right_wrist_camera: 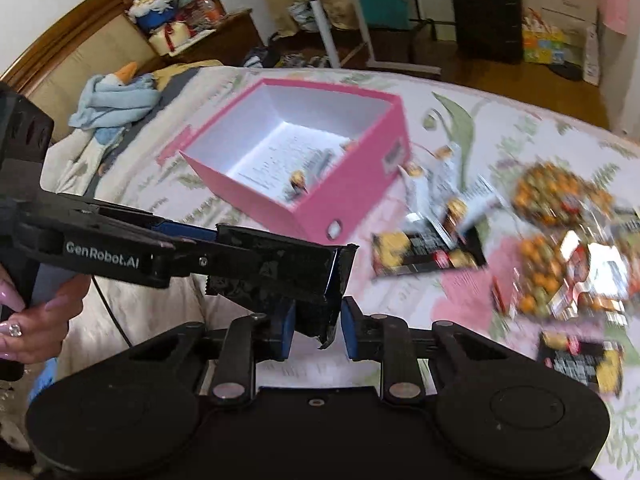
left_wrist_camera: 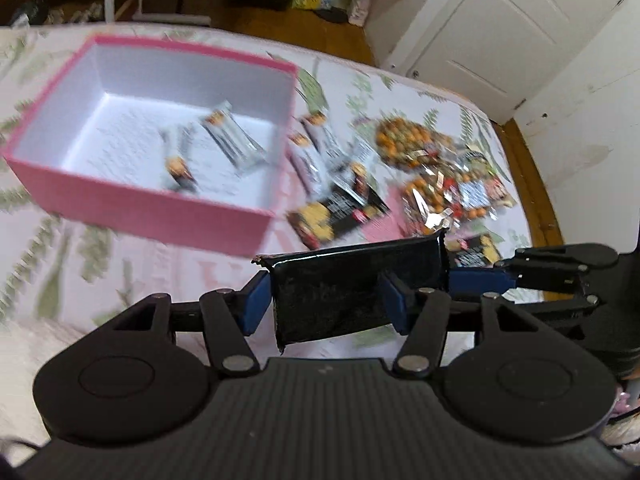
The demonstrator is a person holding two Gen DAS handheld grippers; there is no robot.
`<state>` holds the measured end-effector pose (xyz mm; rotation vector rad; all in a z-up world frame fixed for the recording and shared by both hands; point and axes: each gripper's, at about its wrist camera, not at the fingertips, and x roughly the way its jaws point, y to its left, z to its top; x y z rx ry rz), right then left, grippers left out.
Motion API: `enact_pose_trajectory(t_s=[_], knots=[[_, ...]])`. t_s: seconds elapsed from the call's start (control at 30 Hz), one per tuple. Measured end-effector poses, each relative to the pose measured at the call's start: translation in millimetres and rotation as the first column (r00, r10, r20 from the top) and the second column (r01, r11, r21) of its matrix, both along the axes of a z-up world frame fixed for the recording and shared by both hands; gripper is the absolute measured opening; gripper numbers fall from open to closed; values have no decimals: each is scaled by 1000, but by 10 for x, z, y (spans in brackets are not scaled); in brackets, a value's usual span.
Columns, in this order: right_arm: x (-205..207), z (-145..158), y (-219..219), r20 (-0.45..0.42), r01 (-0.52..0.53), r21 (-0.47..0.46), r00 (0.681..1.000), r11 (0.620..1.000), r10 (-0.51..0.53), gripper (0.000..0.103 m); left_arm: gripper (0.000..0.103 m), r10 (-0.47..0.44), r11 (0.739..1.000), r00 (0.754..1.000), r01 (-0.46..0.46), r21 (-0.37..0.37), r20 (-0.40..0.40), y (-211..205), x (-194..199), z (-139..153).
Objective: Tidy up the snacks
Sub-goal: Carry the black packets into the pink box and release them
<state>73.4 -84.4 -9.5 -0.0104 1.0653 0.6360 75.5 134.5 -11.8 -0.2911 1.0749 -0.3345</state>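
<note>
Currently both grippers clamp one black snack packet (left_wrist_camera: pixel 352 280) above the bed (left_wrist_camera: pixel 132 264): left gripper (left_wrist_camera: pixel 324 304) jaws part-open around its width, right gripper (right_wrist_camera: pixel 318 328) jaws nearly shut on its end. Beyond, pink box (left_wrist_camera: pixel 152 208) holds a few bars; loose snacks (left_wrist_camera: pixel 424 168) lie right of it.

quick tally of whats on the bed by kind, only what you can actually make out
pink box: 1
silver packets in the box: 2
plain black packet, held up: 1
black and yellow packets: 2
bags of orange balls: 2
silver packets beside the box: too blurred to count
total counted: 8
</note>
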Motion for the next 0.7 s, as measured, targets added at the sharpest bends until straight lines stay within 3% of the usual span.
enact_pose_trajectory(t_s=[0.37, 0.7], knots=[[720, -105, 843, -31, -2, 38, 1000, 999, 3, 32, 57, 60, 984, 994, -74, 163, 87, 622, 686, 137], [1403, -623, 1575, -158, 38, 76, 987, 996, -26, 32, 57, 80, 944, 994, -101, 315, 79, 1108, 1401, -353]])
